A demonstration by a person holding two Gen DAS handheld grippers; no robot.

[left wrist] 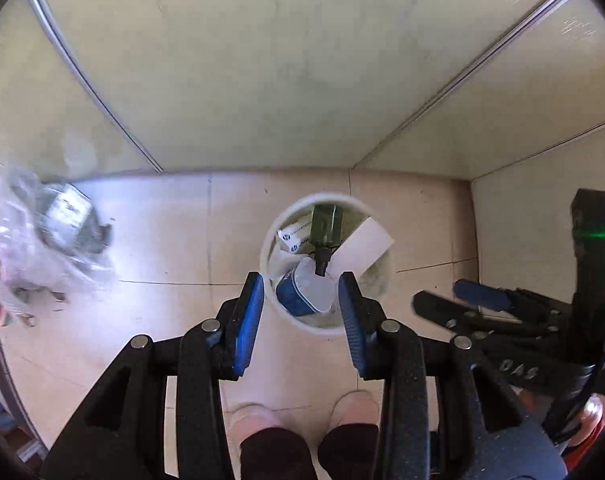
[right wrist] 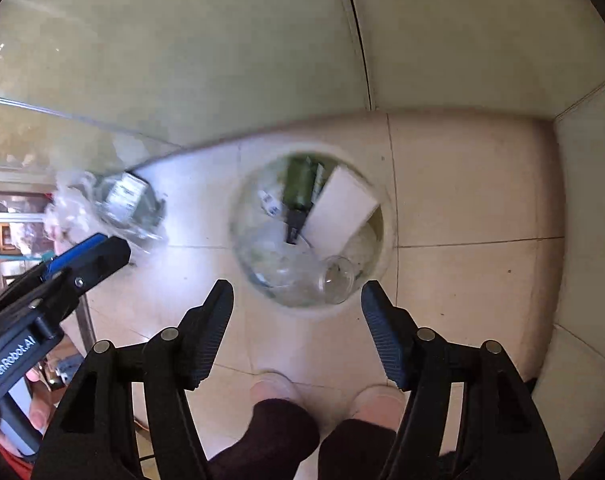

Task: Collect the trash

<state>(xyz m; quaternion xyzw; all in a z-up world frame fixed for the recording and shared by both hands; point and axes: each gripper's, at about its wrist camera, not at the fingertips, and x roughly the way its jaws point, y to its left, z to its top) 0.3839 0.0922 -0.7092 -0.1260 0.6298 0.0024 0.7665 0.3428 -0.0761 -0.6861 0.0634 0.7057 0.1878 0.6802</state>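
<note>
- The left gripper (left wrist: 300, 284) is hanging with its blue-padded fingers spread wide and gripping nothing, directly above the round white waste bin (left wrist: 267, 240) standing on the beige tiled floor (left wrist: 162, 240).
- The right gripper (right wrist: 296, 292) is likewise gaping wide and empty, the bin (right wrist: 388, 216) lying just ahead of its tips.
- Inside the bin a dark green bottle (right wrist: 300, 182), a white card (right wrist: 342, 210), a clear plastic cup (right wrist: 336, 278) and a blue-labelled container (left wrist: 296, 300) are lying jumbled together.
- Pale walls are closing in ahead and to the right of the bin; bare tile is lying open to the left of it.
- Further left, a crumpled clear plastic bag (left wrist: 30, 240) is showing blurred, its contents hard to make out and partly cut off by the edge.
</note>
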